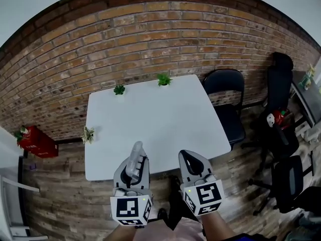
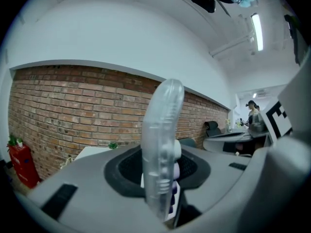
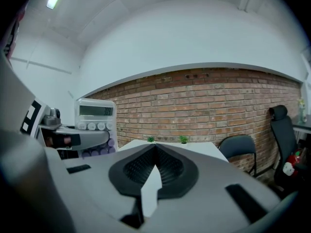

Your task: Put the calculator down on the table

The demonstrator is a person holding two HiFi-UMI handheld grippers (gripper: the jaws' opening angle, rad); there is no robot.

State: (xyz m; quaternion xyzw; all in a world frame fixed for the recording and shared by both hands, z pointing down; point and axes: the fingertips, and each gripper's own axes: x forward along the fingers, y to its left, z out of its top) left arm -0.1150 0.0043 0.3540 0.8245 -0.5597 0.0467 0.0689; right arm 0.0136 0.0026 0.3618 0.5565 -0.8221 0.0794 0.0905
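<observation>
Holding step, as we read it: left hand-held gripper [image 1: 132, 170] has its jaws partway closed, clamped on the calculator [image 1: 136, 152], which stands upright and edge-on between the pads in the left gripper view [image 2: 163, 144], clear case toward the camera. The calculator is up in the air at the near edge of the white surface [image 1: 150, 124], not resting on it. Right hand-held gripper [image 1: 189, 157] is at 3 o'clock of the left one, jaws pressed together with nothing in them [image 3: 154, 152]; its view shows the calculator's display side at 9 o'clock [image 3: 95, 115]. We judge the next move calls for reaching toward 12 o'clock over the bare middle, lowering, tilting the calculator flat and then letting the jaws part. Small potted plants sit along the edges: far edge at 11 o'clock [image 1: 119, 89] and 12 o'clock [image 1: 163, 79], left edge at 9 o'clock [image 1: 88, 133], all well apart from the middle. Black chair [image 1: 228, 99] at 2 o'clock, red box [image 1: 36, 140] on the floor at 9 o'clock. Nothing blocks the drop spot.
</observation>
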